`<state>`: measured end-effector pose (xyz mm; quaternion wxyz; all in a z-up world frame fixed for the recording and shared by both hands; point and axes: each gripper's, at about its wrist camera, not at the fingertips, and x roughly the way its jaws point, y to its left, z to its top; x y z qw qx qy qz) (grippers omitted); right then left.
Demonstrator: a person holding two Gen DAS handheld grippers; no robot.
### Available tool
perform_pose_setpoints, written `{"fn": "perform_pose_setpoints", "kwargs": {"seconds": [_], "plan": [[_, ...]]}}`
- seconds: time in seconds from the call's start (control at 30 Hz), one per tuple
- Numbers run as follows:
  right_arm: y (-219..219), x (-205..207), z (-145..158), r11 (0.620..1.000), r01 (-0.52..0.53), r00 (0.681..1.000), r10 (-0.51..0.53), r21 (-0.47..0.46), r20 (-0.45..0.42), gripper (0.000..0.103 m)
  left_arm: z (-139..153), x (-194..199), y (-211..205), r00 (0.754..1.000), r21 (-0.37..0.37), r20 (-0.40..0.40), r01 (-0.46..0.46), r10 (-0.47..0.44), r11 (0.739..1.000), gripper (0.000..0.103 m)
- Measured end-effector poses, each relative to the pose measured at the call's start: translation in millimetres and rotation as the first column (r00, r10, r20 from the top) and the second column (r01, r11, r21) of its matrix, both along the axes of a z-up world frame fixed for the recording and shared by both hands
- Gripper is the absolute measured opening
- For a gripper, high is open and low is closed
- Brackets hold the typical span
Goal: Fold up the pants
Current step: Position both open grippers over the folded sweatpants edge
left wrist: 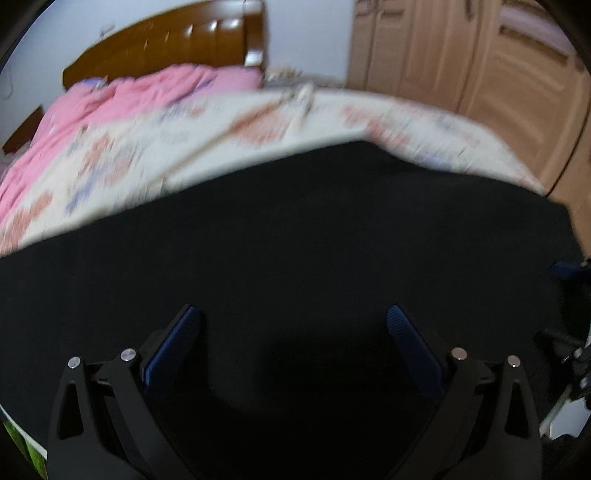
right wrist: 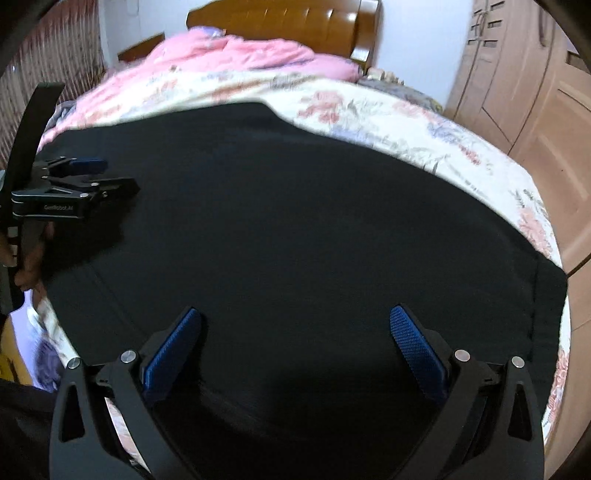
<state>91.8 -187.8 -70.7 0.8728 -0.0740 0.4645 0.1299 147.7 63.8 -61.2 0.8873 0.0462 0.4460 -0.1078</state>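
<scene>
Black pants [left wrist: 295, 240] lie spread flat across the bed and fill the lower half of both views. My left gripper [left wrist: 293, 318] hovers low over the cloth, open, with nothing between its blue pads [left wrist: 184, 332]. In the right wrist view the pants [right wrist: 295, 221] show a seam and hem at the right edge. My right gripper [right wrist: 295, 317] is also open over the near part of the cloth, holding nothing. The left gripper [right wrist: 122, 173] appears there at the far left, over the pants' left edge, with a hand below it.
A floral bed sheet [right wrist: 424, 125] lies under the pants. A pink quilt [right wrist: 236, 51] is bunched at the head of the bed, in front of a wooden headboard [right wrist: 295, 22]. Wooden wardrobe doors [right wrist: 535, 92] stand to the right. The bed's edge falls away at the right.
</scene>
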Motion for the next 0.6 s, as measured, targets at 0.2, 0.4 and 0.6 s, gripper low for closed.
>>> {"fn": "perform_pose_setpoints", "kwargs": {"seconds": [0.2,0.4,0.6], "plan": [[-16,-5,3,0.999,0.022,1.0,-0.022,0.035,-0.014,0.098,-2,-1,-1,1.0,0.011,0.03,0.004,-0.004,1.0,0.102],[15,-26,21,0.986,-0.089,0.996,0.086,0.14,0.025,0.098,0,-2,-3,0.999,0.011,0.034,0.003,-0.004,1.0,0.102],[45,-35,0,0.987,-0.154,0.988,0.153,0.041,0.034,0.098,0,-2,-3,0.999,0.01,0.035,0.004,-0.005,1.0,0.102]]}}
